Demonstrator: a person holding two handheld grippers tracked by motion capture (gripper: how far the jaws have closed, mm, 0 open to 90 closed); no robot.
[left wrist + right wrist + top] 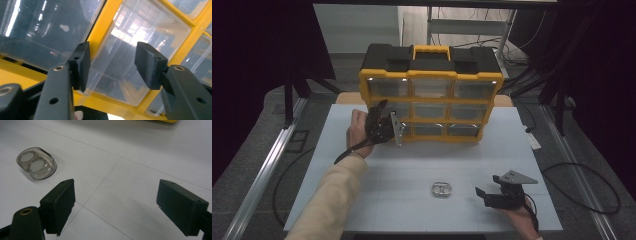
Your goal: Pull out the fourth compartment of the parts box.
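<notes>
At the left lower front of the yellow organizer box [430, 95], the left gripper [111, 66] stands half open around a clear drawer [140, 45], pads not pressing. Well before the box lies a small clear case [441, 189]; beside it the right gripper [115, 207] rests wide open, empty.

The left gripper [381, 120] is black, with a grey three-cornered plate [396, 128] at its 3 o'clock side and a black cable [349, 151] trailing toward 7 o'clock. Its flat matte pads [80, 65] sit on arms with brass-ringed screw holes. A cream sleeve [332, 197] covers the left forearm. The right gripper [486, 196] is likewise black, its grey plate [515, 177] at 12 o'clock bearing small holes; its blocky pads [60, 205] show tiny pinholes.
</notes>
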